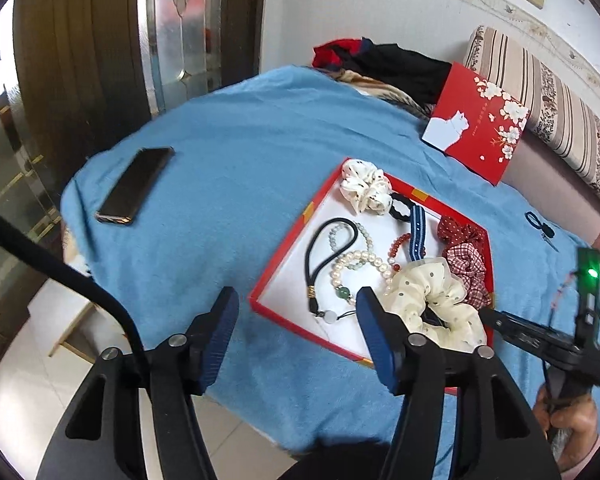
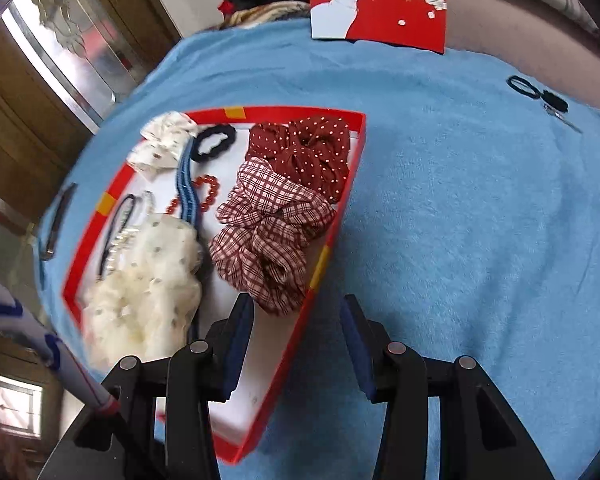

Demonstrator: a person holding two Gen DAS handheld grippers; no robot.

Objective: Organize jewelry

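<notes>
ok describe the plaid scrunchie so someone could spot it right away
Find the red tray on the blue blanket. The plaid scrunchie lies along the tray's right wall, just in front of a dark red dotted one; only it has a red-and-white check pattern.

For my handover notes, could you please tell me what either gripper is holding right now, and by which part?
Nothing is held. The left gripper and the right gripper both have open jaws with nothing between them, above the red tray of jewelry.

Both wrist cameras look steeply down, close above, sharing the red tray.
</notes>
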